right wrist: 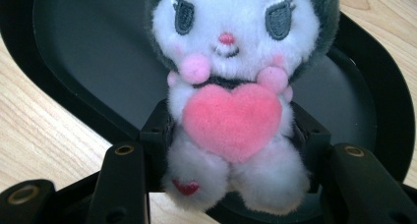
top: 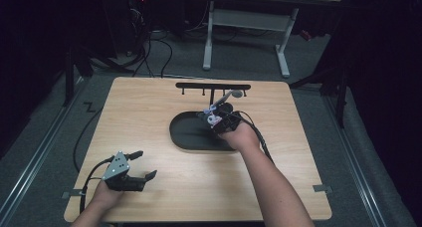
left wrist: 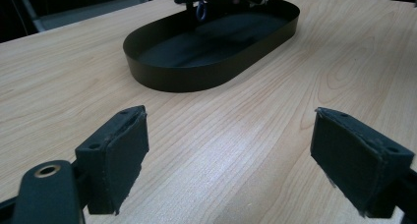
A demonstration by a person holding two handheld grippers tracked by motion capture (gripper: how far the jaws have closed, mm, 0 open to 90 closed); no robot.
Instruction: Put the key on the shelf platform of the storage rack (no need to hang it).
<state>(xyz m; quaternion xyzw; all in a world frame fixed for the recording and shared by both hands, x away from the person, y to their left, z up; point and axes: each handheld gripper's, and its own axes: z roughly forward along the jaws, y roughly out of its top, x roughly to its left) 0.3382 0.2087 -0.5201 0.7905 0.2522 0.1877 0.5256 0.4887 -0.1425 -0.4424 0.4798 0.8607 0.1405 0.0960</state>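
Note:
A small white plush toy (right wrist: 231,81) with a grey hood and a pink heart on its chest is squeezed between the jaws of my right gripper (right wrist: 231,135). In the high view that right gripper (top: 219,118) holds the plush toy (top: 215,118) over the right end of a black oval tray (top: 186,137). My left gripper (top: 145,165) rests low over the table's front left, jaws wide apart with nothing between them. From the left gripper view its pads (left wrist: 118,155) frame bare wood, with the black oval tray (left wrist: 196,71) farther off.
A black rack with small hooks (top: 213,86) stands at the far edge of the wooden table (top: 149,117), just behind the tray. A cable trails from each gripper. Beyond the table is a white desk frame (top: 249,23) on grey floor.

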